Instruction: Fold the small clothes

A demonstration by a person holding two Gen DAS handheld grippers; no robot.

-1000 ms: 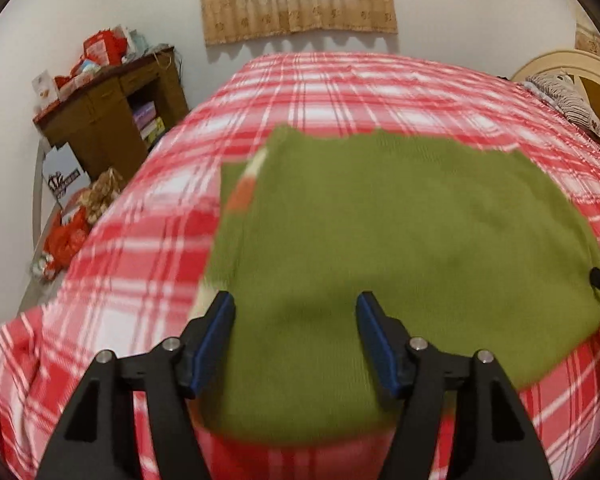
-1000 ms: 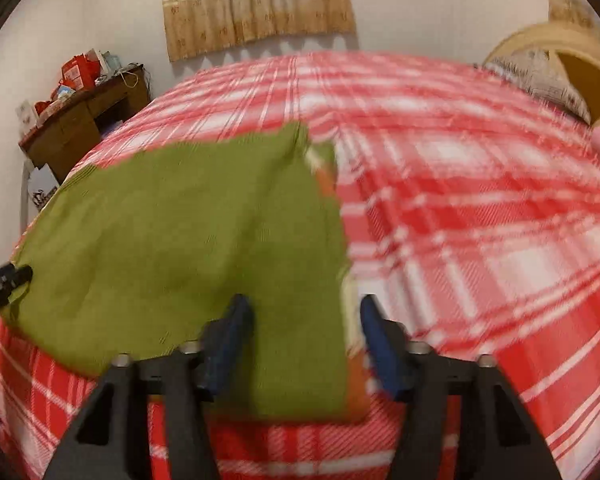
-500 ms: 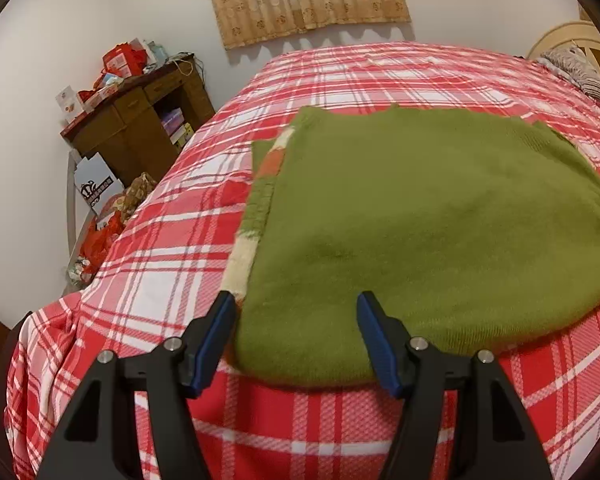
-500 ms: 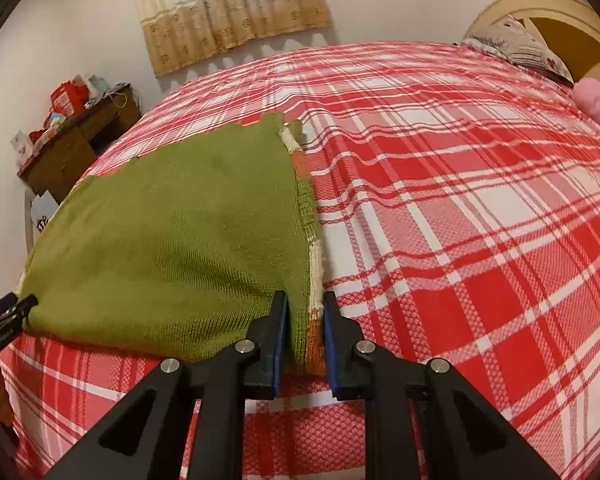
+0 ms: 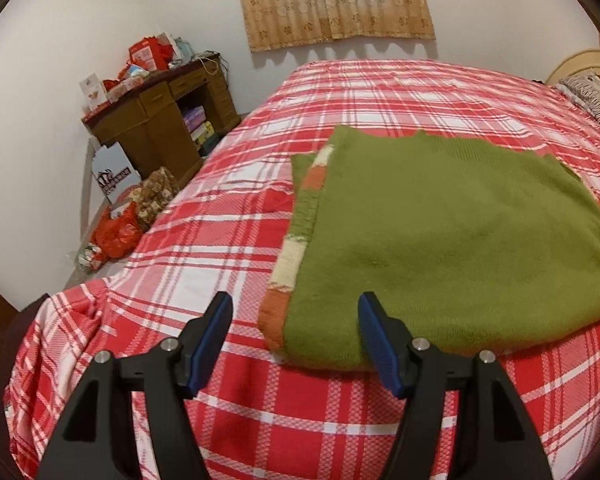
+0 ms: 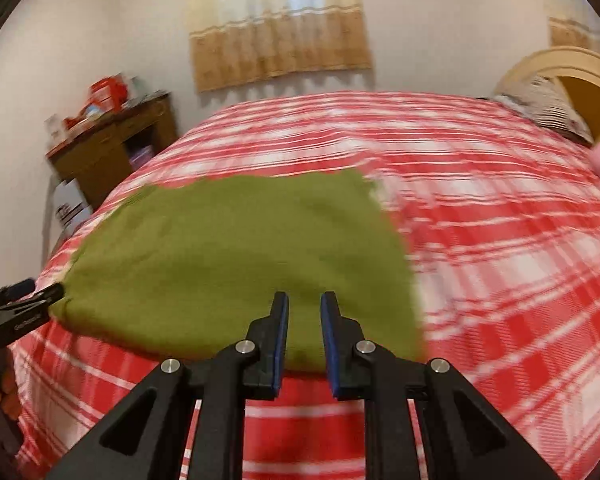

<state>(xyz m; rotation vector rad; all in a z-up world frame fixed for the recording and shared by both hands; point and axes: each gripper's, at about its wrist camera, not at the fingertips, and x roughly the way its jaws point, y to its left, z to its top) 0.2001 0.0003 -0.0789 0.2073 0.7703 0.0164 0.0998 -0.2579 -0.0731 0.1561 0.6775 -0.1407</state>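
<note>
Left wrist view: the folded green knitted garment [image 5: 452, 240] is spread on the red plaid bedcover [image 5: 228, 216], at one o'clock of the open, empty left gripper [image 5: 296, 336]; the right gripper [image 6: 304, 336] is seen narrowly closed, its grip unclear

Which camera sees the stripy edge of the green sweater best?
The left wrist view: the sweater's orange, cream and green striped edge shows sharply along its left side. The right wrist view is blurred and shows almost only plain green.
</note>
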